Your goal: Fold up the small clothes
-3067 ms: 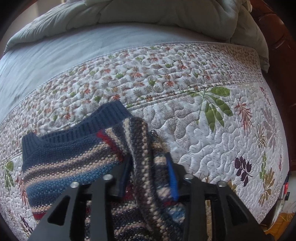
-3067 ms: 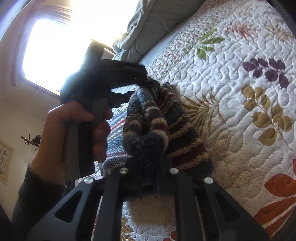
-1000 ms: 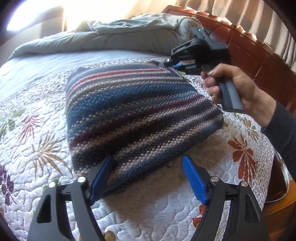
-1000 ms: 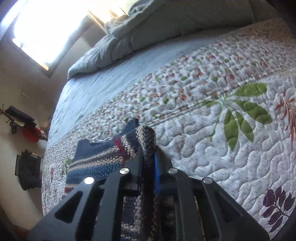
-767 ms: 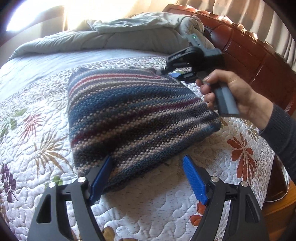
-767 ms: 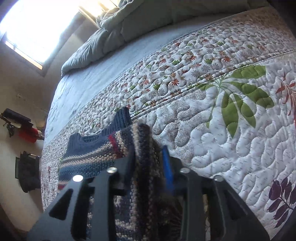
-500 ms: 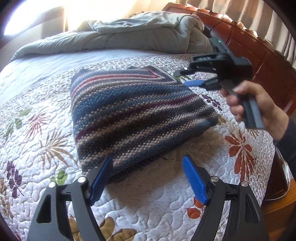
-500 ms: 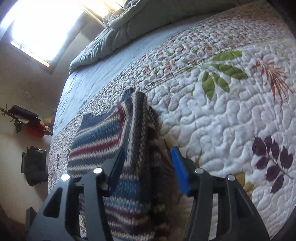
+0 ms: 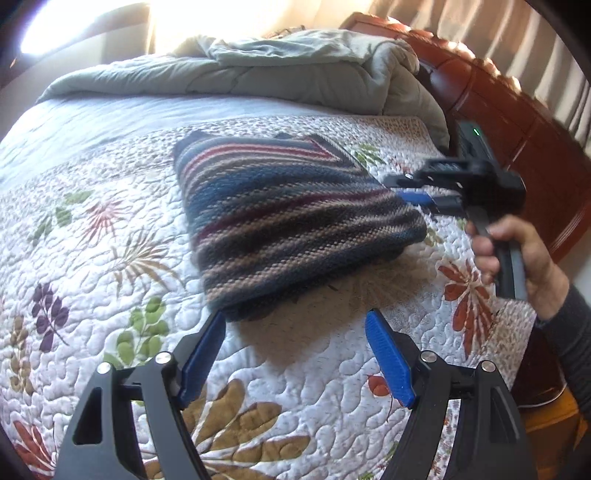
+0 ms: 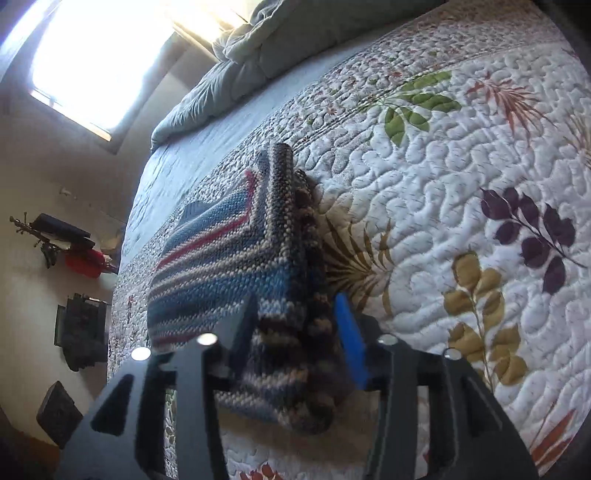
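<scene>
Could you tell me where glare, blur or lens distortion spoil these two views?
Left wrist view: the window at top left is blown out to white, the right gripper is motion-blurred, and the quilt bulges from the fisheye. Right wrist view: the window glares white, the gripper's own fingers are smeared, and the folded sweater lies in shade.

Bare quilt (image 9: 280,373) lies open around the folded sweater (image 9: 288,218); the headboard (image 9: 517,122) bounds one side.

Blue/tan/red striped knit sweater (image 9: 288,225), white floral quilt (image 9: 110,258), grey-green duvet (image 9: 258,70), red-brown headboard (image 9: 517,122)
</scene>
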{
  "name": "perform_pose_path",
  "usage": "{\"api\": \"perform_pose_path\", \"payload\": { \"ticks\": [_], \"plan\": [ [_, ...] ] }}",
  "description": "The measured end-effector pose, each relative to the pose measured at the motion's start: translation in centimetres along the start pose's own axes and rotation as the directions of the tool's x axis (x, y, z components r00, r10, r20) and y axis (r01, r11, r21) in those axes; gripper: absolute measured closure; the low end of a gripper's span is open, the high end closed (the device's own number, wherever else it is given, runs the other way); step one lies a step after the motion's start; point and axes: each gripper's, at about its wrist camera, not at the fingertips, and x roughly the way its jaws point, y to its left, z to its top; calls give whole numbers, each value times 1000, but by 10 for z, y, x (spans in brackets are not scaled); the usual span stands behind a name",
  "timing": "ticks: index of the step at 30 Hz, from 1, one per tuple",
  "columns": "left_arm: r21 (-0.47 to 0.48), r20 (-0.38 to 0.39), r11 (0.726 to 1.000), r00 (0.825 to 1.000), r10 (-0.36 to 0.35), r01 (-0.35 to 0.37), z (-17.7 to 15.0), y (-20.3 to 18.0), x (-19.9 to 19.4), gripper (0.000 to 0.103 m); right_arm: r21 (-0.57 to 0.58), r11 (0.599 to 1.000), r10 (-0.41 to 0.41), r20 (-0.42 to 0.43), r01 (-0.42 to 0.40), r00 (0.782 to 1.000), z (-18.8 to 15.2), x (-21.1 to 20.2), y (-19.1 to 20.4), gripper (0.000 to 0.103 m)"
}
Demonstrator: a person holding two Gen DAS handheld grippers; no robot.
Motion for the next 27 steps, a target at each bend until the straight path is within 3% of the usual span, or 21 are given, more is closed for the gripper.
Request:
{"api": "perform_pose_path", "payload": {
  "ticks": [5, 6, 7, 8, 12, 15, 16, 17, 19, 22, 27],
  "plan": [
    [-164, -1, 984, 997, -77, 76, -7, 39, -7, 23, 76, 996, 43, -45, -39, 998, -33, 0, -13, 49],
    [-192, -3, 977, 996, -91, 89, -8, 45, -7, 23, 80, 996, 46, -52, -41, 998, -35, 4, -14, 54],
    [-213, -5, 972, 995, -101, 98, -10, 50, -6, 23, 81, 996, 51, -59, -46, 997, -37, 10, -13, 75],
    [-220, -6, 970, 994, -106, 102, -11, 52, -6, 23, 84, 996, 43, -63, -38, 997, -37, 12, -13, 81],
    [-279, -15, 951, 989, -148, 138, -15, 65, -4, 23, 128, 992, 8, -73, 2, 997, -41, 23, -26, 81],
    [-339, -14, 923, 980, -197, 181, -10, 78, -2, 23, 139, 986, 102, -63, -93, 993, -41, 6, -19, 64],
    [-358, -9, 911, 976, -219, 202, -7, 84, -1, 22, 147, 982, 125, -54, -115, 991, -40, -1, -18, 41],
    [-375, -3, 901, 972, -235, 217, -5, 89, -1, 20, 158, 979, 139, -34, -132, 990, -39, -10, -19, 28],
    [-417, 14, 872, 961, -275, 255, 1, 101, 3, 18, 191, 967, 172, -7, -168, 985, -37, -19, -27, 26],
    [-456, 39, 838, 947, -318, 300, 12, 115, 13, 17, 269, 940, 219, 0, -210, 976, -29, -17, -43, 14],
    [-549, 90, 753, 922, -376, 361, 39, 147, 40, 13, 328, 905, 305, -55, -271, 951, 4, 20, -59, 12]
  ]
}}
